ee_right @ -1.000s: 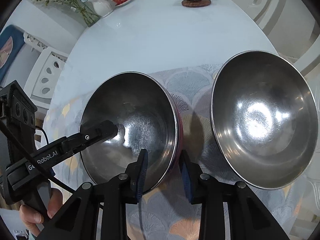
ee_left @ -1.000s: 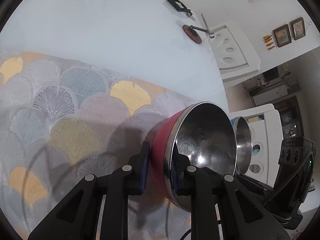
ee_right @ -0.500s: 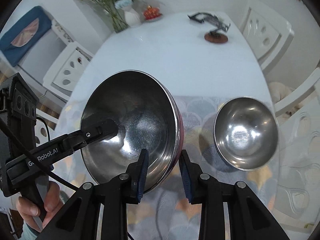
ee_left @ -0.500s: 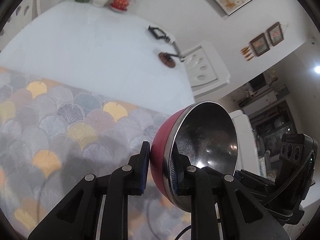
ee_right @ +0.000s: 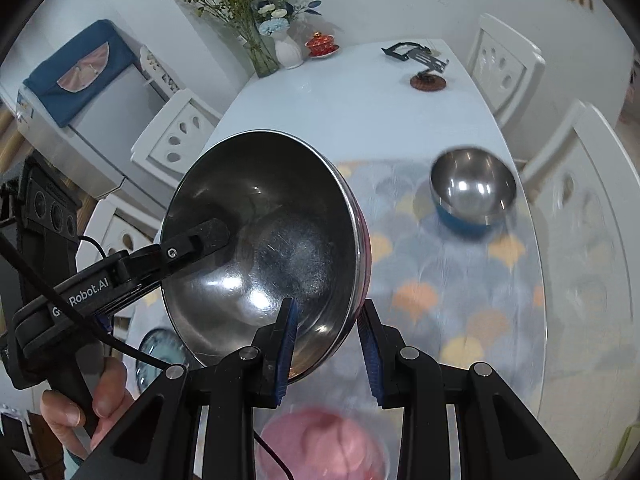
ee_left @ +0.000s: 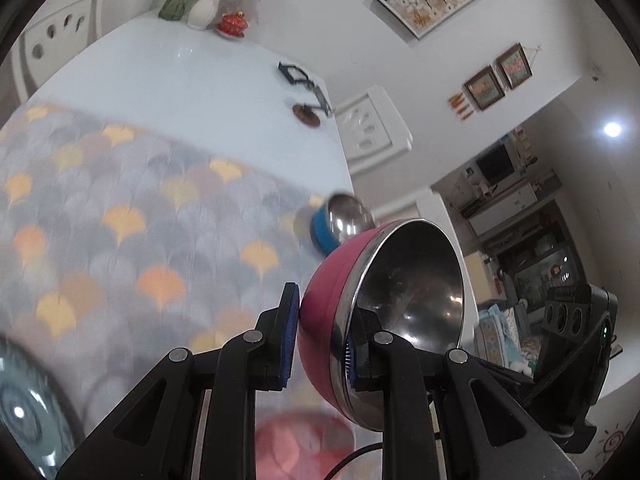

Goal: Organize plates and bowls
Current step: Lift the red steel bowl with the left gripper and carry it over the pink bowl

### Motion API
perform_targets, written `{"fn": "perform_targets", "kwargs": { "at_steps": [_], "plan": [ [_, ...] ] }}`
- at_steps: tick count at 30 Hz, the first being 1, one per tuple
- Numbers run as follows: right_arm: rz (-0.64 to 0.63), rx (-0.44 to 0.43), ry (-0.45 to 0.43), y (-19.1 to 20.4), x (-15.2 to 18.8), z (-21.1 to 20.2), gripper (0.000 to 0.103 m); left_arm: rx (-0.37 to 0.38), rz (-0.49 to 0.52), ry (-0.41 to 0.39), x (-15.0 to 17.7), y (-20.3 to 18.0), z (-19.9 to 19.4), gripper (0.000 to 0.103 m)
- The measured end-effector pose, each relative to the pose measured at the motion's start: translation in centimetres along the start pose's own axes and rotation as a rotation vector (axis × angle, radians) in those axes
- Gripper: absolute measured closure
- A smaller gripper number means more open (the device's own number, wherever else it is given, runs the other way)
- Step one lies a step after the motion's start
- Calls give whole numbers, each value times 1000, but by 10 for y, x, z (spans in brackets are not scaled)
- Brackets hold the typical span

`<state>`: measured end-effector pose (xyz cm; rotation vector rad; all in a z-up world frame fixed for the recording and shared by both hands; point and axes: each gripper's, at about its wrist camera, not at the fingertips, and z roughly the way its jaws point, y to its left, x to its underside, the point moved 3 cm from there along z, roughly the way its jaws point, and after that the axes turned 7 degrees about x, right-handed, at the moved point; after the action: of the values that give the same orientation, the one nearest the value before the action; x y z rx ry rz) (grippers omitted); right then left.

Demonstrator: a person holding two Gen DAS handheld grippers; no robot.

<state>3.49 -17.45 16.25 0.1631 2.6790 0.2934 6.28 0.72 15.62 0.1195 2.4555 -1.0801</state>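
Observation:
A steel bowl with a red outside (ee_left: pixel 412 292) (ee_right: pixel 264 240) hangs tilted above the table, held by both grippers. My left gripper (ee_left: pixel 322 320) is shut on its rim, one pad on the red wall and one inside. My right gripper (ee_right: pixel 328 332) is shut on the opposite rim in the same way. In the right wrist view a left finger (ee_right: pixel 204 236) reaches into the bowl, and a hand (ee_right: pixel 100 400) holds that tool. A smaller steel bowl with a blue outside (ee_right: pixel 472 192) (ee_left: pixel 336 224) stands on the placemat. A pink plate (ee_right: pixel 320 448) (ee_left: pixel 304 444) lies blurred below the grippers.
A fan-patterned placemat (ee_right: pixel 460 300) covers the near part of the white table (ee_right: pixel 360 100). A blue-grey plate (ee_right: pixel 160 356) (ee_left: pixel 24 412) lies at its near left. A flower vase (ee_right: pixel 288 52), a red lidded cup (ee_right: pixel 320 44) and a phone stand (ee_right: pixel 424 68) stand far back. White chairs (ee_right: pixel 504 64) ring the table.
Both grippers have risen and pulled back with the red bowl. The blue bowl and the table now look much smaller. The pink plate and the blue-grey plate have come into view below.

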Motion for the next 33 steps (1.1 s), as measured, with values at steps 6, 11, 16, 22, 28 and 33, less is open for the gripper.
{"fn": "perform_targets", "kwargs": {
  "at_steps": [6, 11, 16, 22, 28, 33],
  "plan": [
    [59, -27, 62, -6, 64, -10, 72, -21, -19, 68, 63, 1, -11, 87],
    [94, -22, 124, -13, 113, -3, 72, -57, -10, 121, 107, 5, -10, 87],
    [105, 14, 170, -20, 149, 9, 72, -89, 18, 159, 135, 8, -3, 87],
    [119, 36, 200, -25, 169, 24, 72, -162, 93, 189, 155, 14, 14, 87],
    [129, 58, 216, -25, 175, 35, 72, -205, 148, 212, 159, 19, 26, 87],
    [140, 57, 214, -26, 175, 36, 71, -236, 147, 220, 156, 24, 29, 80]
  ]
}}
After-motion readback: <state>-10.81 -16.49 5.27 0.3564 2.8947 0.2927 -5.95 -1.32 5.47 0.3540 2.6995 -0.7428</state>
